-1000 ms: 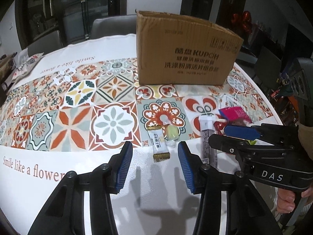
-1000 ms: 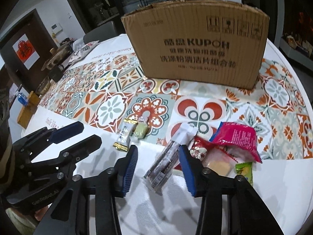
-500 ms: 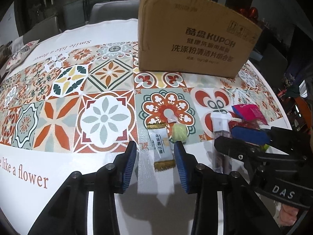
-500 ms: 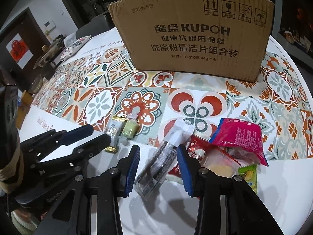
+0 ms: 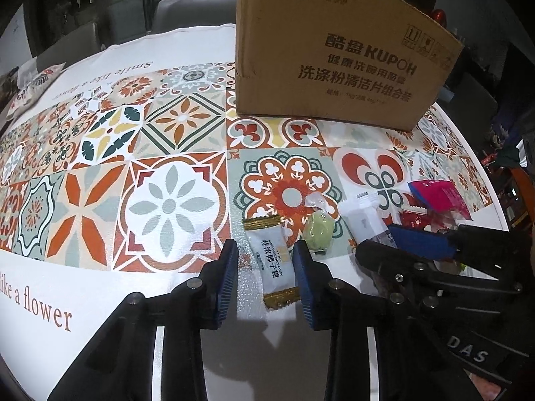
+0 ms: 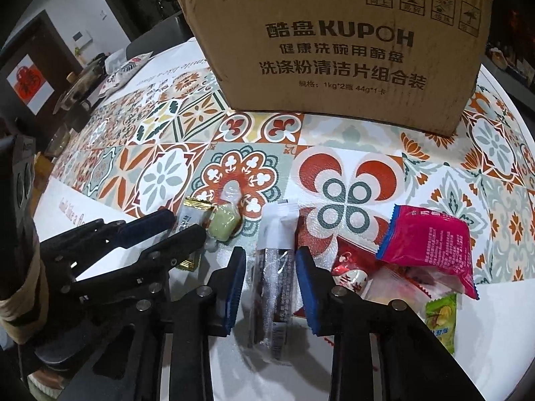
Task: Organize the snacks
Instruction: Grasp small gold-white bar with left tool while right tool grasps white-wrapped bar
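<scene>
The left gripper point(image 5: 265, 277) is closing astride the white gold-ended candy wrapper point(image 5: 271, 262), pads not yet clamped; the right gripper point(image 6: 269, 287) is closing astride the long clear-wrapped dark snack stick point(image 6: 273, 280); both lie lengthwise along the fingers on the tiled tablecloth point(image 5: 174, 207).

Two handheld black plastic grippers, left gripper point(image 5: 265, 279) and right gripper point(image 6: 269, 282), each have ribbed blue pads on their fingers point(image 5: 227, 280), silver screws at the joints, and one body lettered "DAS" in white.
</scene>
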